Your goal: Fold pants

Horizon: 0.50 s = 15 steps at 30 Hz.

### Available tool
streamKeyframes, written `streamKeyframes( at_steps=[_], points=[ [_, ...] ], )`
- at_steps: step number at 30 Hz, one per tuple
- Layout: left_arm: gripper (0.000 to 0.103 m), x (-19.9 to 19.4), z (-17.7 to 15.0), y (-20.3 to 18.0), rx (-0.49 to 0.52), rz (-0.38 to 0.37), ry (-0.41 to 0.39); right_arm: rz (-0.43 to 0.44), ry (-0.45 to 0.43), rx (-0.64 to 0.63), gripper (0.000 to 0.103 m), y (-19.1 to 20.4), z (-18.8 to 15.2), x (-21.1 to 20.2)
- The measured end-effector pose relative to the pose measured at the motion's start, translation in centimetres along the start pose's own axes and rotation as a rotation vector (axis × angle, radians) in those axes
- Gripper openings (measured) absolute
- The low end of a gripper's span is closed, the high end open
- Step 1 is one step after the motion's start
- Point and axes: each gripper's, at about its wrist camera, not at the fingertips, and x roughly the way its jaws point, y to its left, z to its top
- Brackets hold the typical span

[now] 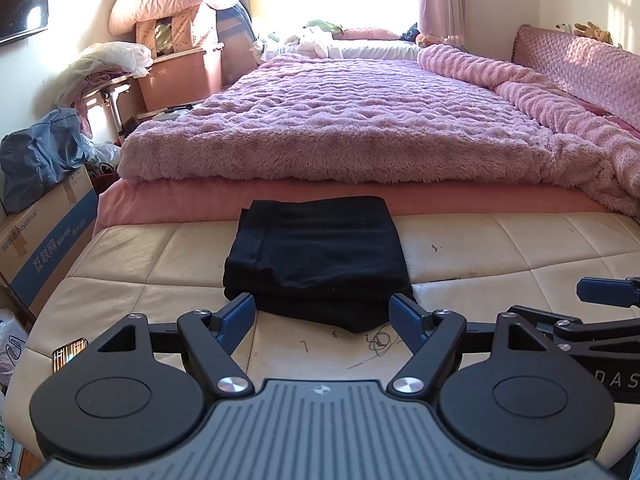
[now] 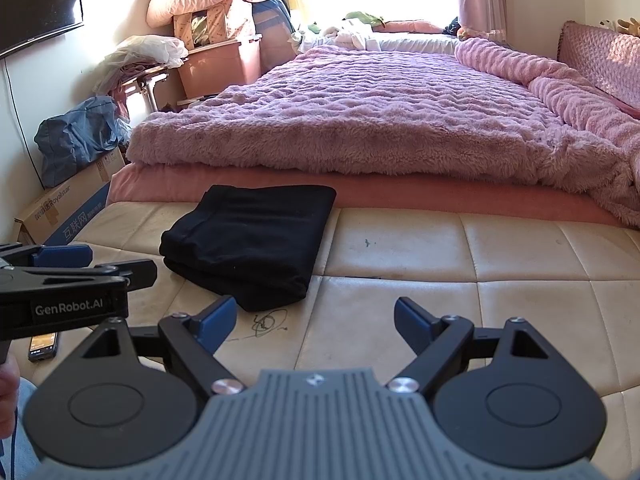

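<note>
Pants [image 1: 318, 258], black and folded into a compact stack of layers, lay on the cream tufted bench [image 1: 500, 248] at the foot of the bed. The far edge of the stack sat against the pink mattress edge [image 1: 460, 200]; the near edge lay just beyond your left gripper [image 1: 322, 318].

You held the left gripper with its jaws spread wide, blue fingertips [image 1: 240, 312] straddling the near edge of the stack with nothing between them. Whether the tips touched the fabric could not be determined.

You held the right gripper [image 2: 314, 320] with its jaws equally wide apart and empty, over bare bench surface to the right of the pants [image 2: 250, 244]. In the right wrist view, the left gripper's body, marked GenRobot.AI, appeared at the left edge with your hand [image 2: 8, 384] partly visible beneath it. In the left wrist view, one blue finger of the right gripper [image 1: 606, 292] entered from the right edge.

Pen scribbles [image 1: 380, 342] marked the bench just in front of the stack. A phone [image 2: 42, 346] lay on the bench at the left. A fuzzy purple blanket [image 1: 340, 120] covered the bed beyond. A cardboard box [image 1: 44, 240] with a blue bag [image 1: 40, 156] on top stood to the left of the bench, and a wall-mounted TV [image 2: 38, 4] hung above.
</note>
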Motion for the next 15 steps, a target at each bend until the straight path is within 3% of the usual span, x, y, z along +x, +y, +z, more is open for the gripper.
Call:
streamKeyframes(
  at_steps=[15],
  points=[
    [0.089, -0.08, 0.10, 0.12, 0.014, -0.005, -0.019, 0.001, 0.001, 0.003, 0.082, -0.06, 0.08, 0.01]
  ],
)
